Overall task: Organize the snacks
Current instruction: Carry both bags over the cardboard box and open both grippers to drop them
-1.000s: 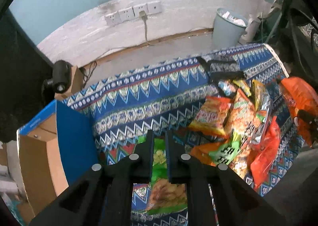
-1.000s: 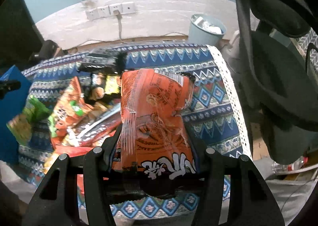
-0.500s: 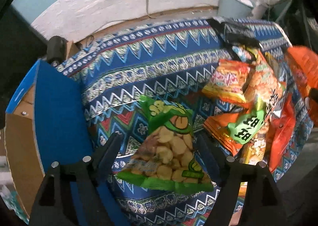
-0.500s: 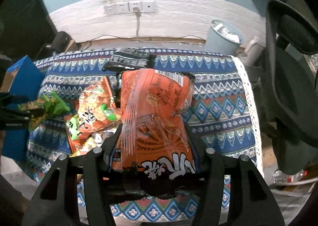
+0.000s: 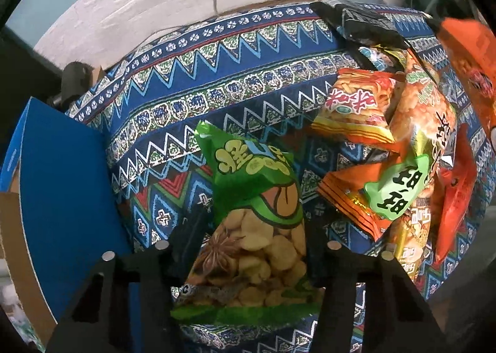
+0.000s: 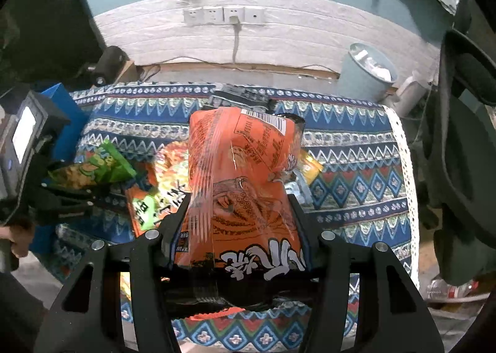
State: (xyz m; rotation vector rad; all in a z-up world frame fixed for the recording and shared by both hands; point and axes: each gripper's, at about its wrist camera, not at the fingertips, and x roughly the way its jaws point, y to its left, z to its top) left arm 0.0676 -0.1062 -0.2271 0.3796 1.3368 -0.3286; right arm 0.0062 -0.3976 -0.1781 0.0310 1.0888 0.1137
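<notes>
Since the earlier frame the left tongs (image 5: pixel 248 247) have dropped closer to the patterned bench (image 5: pixel 217 80), and the green snack bag (image 5: pixel 251 213) that lay loose between wide-spread fingers now fills the gap. Left tongs: jaws closing, the green snack bag between them, one finger at each side edge of its lower half; firm contact cannot be confirmed. The bag's top end points away from the tongs and its bottom seam lies nearest them. Blue cardboard box (image 5: pixel 62 185): just left of the left tongs, on the bench edge. Snack pile (image 5: pixel 400 148): right of the left tongs, apart from the green bag. Right tongs (image 6: pixel 238 216): clamped on the orange snack bag (image 6: pixel 241 173), which stands up between the fingers, barcode end farthest from them, above the bench. Black packet (image 6: pixel 241 95): beyond the orange bag on the bench.
</notes>
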